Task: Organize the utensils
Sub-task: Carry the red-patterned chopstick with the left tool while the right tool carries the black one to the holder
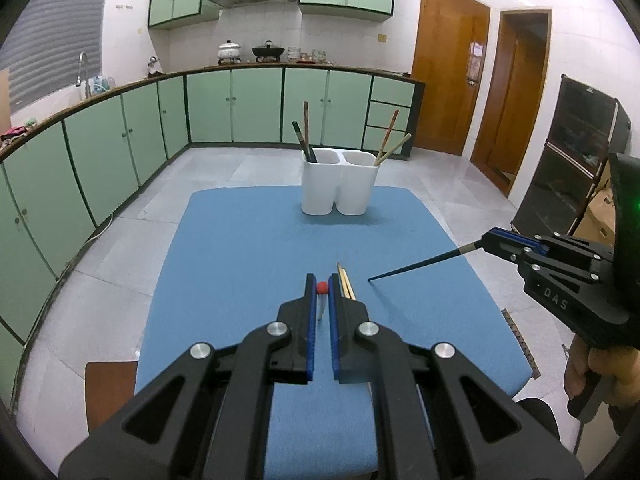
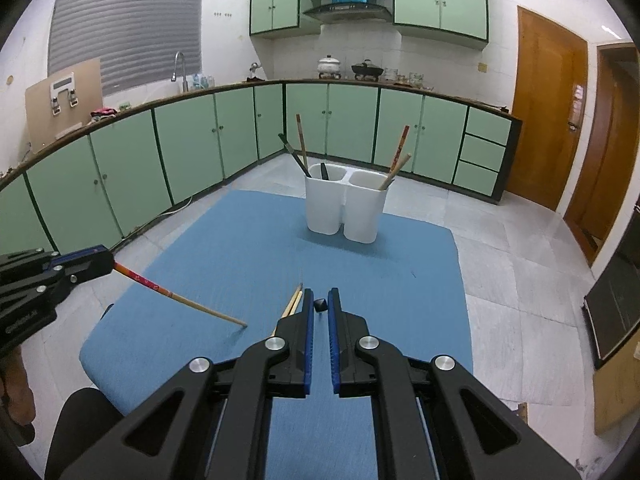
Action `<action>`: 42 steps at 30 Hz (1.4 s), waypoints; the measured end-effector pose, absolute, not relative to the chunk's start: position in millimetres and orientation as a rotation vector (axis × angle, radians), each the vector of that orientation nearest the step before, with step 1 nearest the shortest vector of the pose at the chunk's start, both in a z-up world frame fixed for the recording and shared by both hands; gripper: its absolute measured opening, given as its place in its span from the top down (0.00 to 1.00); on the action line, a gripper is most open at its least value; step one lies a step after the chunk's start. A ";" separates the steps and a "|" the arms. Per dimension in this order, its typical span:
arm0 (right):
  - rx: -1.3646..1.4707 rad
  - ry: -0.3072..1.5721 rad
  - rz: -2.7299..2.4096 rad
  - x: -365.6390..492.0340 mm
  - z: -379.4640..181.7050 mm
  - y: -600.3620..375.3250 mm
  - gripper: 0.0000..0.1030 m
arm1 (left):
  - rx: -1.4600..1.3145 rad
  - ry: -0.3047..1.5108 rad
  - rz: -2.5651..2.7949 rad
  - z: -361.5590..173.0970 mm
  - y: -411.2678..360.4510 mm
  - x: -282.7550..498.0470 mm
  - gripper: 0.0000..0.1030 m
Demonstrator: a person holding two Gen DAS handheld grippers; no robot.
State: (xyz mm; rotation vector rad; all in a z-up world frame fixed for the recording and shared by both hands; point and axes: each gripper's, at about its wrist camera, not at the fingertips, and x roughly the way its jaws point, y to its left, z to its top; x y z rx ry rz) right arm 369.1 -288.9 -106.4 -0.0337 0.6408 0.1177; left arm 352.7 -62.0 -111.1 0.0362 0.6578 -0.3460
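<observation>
My left gripper (image 1: 322, 280) is shut on a red-handled wooden chopstick (image 2: 180, 298), seen end-on in the left wrist view as a red tip (image 1: 322, 288); its thin end touches the blue mat (image 2: 240, 240). My right gripper (image 2: 320, 298) is shut on a black chopstick (image 1: 420, 266), whose tip rests on the mat. A pair of light wooden chopsticks (image 1: 346, 282) lies on the mat between the grippers; it also shows in the right wrist view (image 2: 292, 304). A white two-compartment holder (image 1: 339, 184) stands at the mat's far end with chopsticks in both compartments.
The blue mat (image 1: 240, 240) covers a small table over a grey tiled floor. Green kitchen cabinets (image 1: 120, 140) run along the left and back. Wooden doors (image 1: 448, 68) are at the right. A dark shelf unit (image 1: 568, 160) stands at the far right.
</observation>
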 end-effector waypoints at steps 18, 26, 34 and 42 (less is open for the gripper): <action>-0.062 0.801 0.187 454.4 -83.7 -302.7 0.93 | 0.084 0.726 -0.398 -89.8 -76.2 426.0 0.95; -0.079 0.805 0.203 470.3 -56.2 -299.7 0.94 | 0.086 0.728 -0.415 -88.8 -79.0 438.3 0.95; -0.096 0.781 0.191 461.9 -37.3 -308.0 0.94 | 0.091 0.720 -0.431 -83.3 -82.0 437.6 0.95; -0.090 0.741 0.189 457.6 -22.9 -310.4 0.94 | 0.099 0.693 -0.442 -63.2 -84.1 441.0 0.95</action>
